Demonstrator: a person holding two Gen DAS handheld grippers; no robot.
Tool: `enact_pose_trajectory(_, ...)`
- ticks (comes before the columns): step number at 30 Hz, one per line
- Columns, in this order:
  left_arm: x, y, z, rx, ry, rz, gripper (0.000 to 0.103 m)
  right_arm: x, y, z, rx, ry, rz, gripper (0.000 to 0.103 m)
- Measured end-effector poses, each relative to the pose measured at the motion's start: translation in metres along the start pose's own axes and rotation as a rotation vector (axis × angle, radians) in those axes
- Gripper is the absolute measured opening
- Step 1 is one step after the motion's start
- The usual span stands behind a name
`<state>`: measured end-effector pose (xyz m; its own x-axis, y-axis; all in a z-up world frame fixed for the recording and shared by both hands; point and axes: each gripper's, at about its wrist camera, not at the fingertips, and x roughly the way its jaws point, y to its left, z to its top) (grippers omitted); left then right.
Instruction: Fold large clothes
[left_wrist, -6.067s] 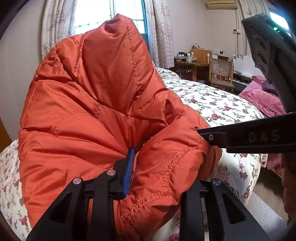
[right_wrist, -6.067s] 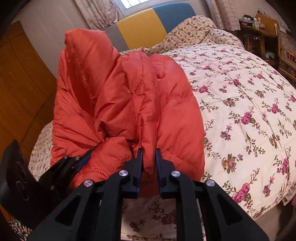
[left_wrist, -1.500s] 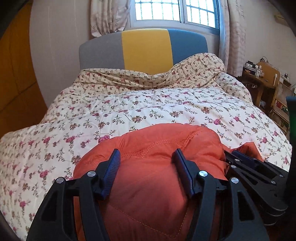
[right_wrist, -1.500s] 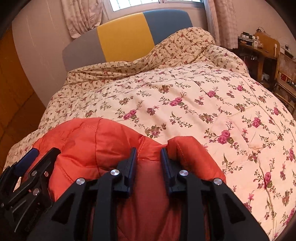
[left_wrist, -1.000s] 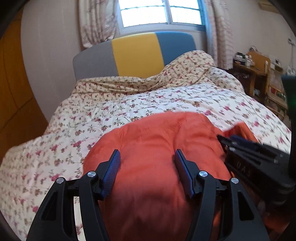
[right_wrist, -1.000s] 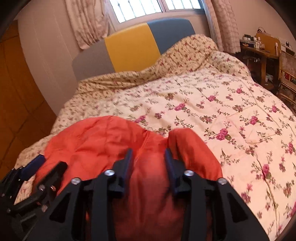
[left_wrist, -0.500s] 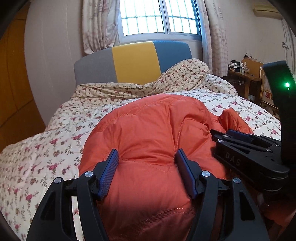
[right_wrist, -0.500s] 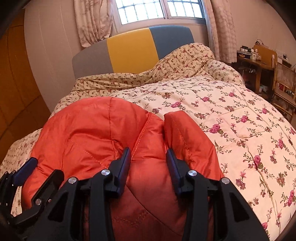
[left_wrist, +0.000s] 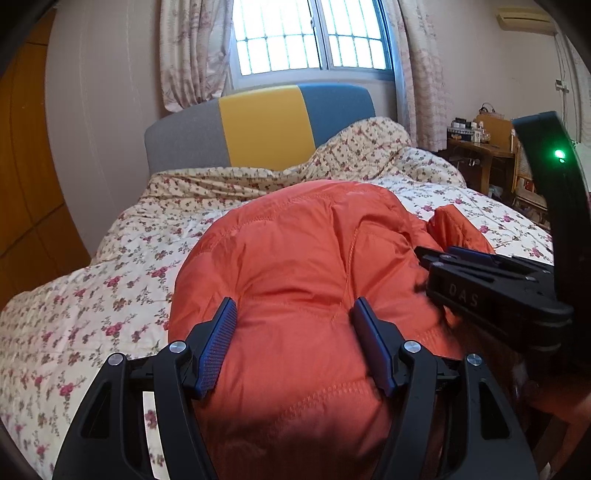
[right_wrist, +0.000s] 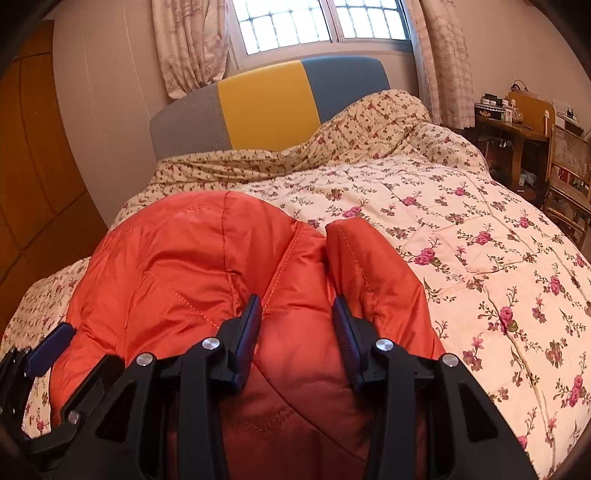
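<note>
Two grippers: both set on one orange puffer jacket (left_wrist: 314, 280), side by side at its near edge.
Left gripper (left_wrist: 293, 332): jaws apart, jacket bulging between; blue pads seem to flank the padding rather than pinch it. Jaws have just been opening a bit, fabric btwn them.
Right gripper (right_wrist: 297, 321): jaws narrower, clamped on a ridge of quilted fabric; pads pressed into it on both sides.
Jacket location: bunched in a mound on the floral quilt (right_wrist: 461, 229), directly ahead of and under both tools, near edge running below the fingers out of view.
Long axis: hard to call w/ the bunching; mound seems to run fwd from the tools toward the headboard (left_wrist: 266, 125). A separate lobe, poss. a sleeve or collar, sits just rt of the right gripper's far finger. Which end is which: cannot be told.
Risk 1: slippery shell could be lost from the left jaws if lifted now, since grip looks loose.
Risk 2: puffy fill springs back, so a fold may be undone once released.
Risk 3: uneven pull btwn the two tools could leave the fold skewed.
Risk 4: quilt may be dragged along if pinched w/ the jacket.
</note>
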<state>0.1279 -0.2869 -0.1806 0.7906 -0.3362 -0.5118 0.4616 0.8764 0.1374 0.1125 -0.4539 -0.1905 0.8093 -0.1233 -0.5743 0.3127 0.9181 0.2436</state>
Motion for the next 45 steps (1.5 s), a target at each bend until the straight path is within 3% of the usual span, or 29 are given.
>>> enact_pose_trajectory(6, 0.0, 0.002, 0.002, 0.002, 0.003, -0.001, 0.065, -0.001, 0.001, 0.002, -0.001, 0.018, -0.004, 0.042)
enact_pose_trajectory(8, -0.003, 0.006, 0.004, -0.009, 0.017, -0.003, 0.073, -0.009, 0.003, 0.003, -0.01, 0.024, -0.015, 0.045)
enact_pose_trajectory(10, -0.006, 0.011, 0.004, -0.044, 0.032, -0.006, 0.086, -0.021, 0.004, 0.001, -0.012, 0.017, -0.022, 0.051)
enact_pose_trajectory(13, -0.014, 0.028, 0.001, -0.118, 0.056, -0.069, 0.091, -0.04, 0.001, -0.003, 0.005, 0.008, 0.01, 0.067)
enact_pose_trajectory(18, -0.031, 0.045, -0.005, -0.136, 0.079, -0.118, 0.092, -0.072, -0.009, -0.008, 0.006, 0.008, 0.007, 0.076)
enact_pose_trajectory(24, -0.036, 0.064, -0.011, -0.154, 0.153, -0.182, 0.092, -0.078, -0.042, -0.012, 0.127, 0.106, 0.019, 0.078)
enact_pose_trajectory(28, -0.03, 0.072, -0.016, -0.183, 0.242, -0.254, 0.092, -0.059, -0.069, -0.02, 0.273, 0.254, 0.089, 0.087)
enact_pose_trajectory(36, -0.019, 0.081, -0.033, -0.218, 0.353, -0.384, 0.097, -0.037, -0.089, -0.031, 0.395, 0.401, 0.242, 0.089)
enact_pose_trajectory(42, -0.011, 0.081, -0.038, -0.283, 0.398, -0.44, 0.095, -0.027, -0.094, -0.035, 0.418, 0.431, 0.302, 0.088)
enact_pose_trajectory(44, -0.012, 0.078, -0.037, -0.268, 0.391, -0.445, 0.088, -0.027, -0.092, -0.035, 0.415, 0.426, 0.32, 0.079)
enact_pose_trajectory(45, -0.016, 0.074, -0.035, -0.247, 0.38, -0.436, 0.082, -0.028, -0.092, -0.036, 0.426, 0.42, 0.354, 0.069)
